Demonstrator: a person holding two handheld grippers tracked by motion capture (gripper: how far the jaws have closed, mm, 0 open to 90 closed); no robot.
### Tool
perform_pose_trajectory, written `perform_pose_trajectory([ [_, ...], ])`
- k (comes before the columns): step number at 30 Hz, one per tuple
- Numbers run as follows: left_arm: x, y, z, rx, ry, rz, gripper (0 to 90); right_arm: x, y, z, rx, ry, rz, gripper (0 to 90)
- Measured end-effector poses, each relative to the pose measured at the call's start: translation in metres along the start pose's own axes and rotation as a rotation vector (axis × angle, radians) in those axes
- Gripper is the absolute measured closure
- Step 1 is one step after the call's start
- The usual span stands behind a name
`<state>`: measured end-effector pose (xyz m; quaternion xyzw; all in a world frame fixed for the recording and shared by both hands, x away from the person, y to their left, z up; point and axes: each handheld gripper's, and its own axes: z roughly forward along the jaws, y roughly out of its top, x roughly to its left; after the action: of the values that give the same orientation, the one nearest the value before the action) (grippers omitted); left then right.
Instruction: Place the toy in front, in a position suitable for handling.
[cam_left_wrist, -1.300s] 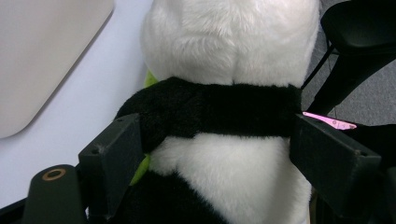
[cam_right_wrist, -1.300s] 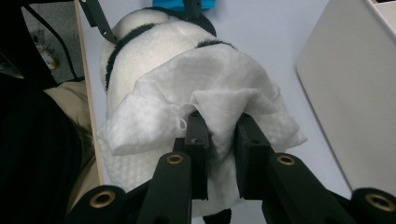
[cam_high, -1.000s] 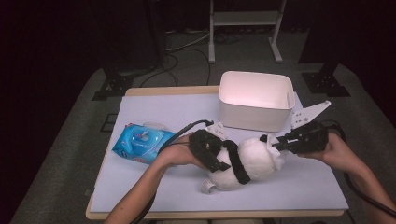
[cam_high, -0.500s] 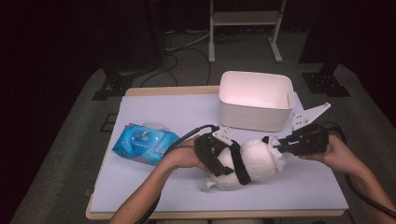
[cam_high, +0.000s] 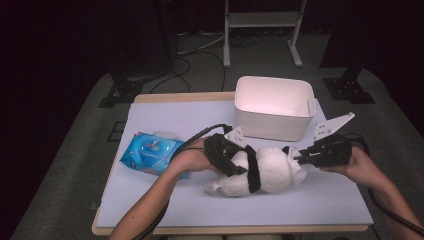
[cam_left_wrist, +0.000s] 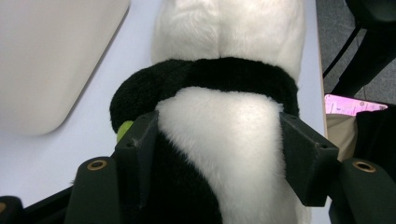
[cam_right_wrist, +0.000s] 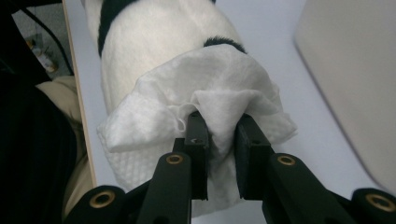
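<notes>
Here plush panda (cam_high: 265, 170) white, black-banded, lying on side.

White bin (cam_high: 272, 114) close behind plush panda (cam_high: 265, 170); bare table (cam_high: 280, 207) in front.

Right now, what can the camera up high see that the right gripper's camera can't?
The high view alone takes in the blue wipes pack, the left gripper around the toy's middle, its jaws having just been closing, and the whole white bin. The right gripper view alone makes clear that the right gripper pinches a white wipe against the toy. Both show the panda plush lying on the table.
</notes>
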<state>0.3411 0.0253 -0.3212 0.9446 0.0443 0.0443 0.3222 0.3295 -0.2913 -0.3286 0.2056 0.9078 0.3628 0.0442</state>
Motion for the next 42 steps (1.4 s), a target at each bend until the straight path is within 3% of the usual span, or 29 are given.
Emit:
perform_pose_trajectory([
  [4, -0.002, -0.004, 0.003, 0.004, -0.017, -0.002, 33.1, 0.002, -0.001, 0.007, 0.006, 0.005, -0.012, 76.5],
  [14, -0.002, -0.003, 0.005, 0.002, -0.019, -0.009, 29.6, 0.008, 0.008, 0.002, 0.013, -0.016, -0.049, 76.5],
  [29, -0.001, 0.000, 0.010, -0.017, -0.037, -0.011, 29.1, 0.010, 0.004, -0.011, -0.041, -0.012, -0.033, 76.7],
  [38, -0.005, 0.010, 0.019, -0.003, -0.041, 0.010, 28.6, 0.013, 0.012, 0.010, 0.022, -0.001, -0.074, 76.7],
  [42, -0.005, 0.012, 0.020, 0.003, -0.043, 0.012, 28.1, 0.013, 0.016, 0.012, 0.022, 0.001, -0.082, 76.7],
])
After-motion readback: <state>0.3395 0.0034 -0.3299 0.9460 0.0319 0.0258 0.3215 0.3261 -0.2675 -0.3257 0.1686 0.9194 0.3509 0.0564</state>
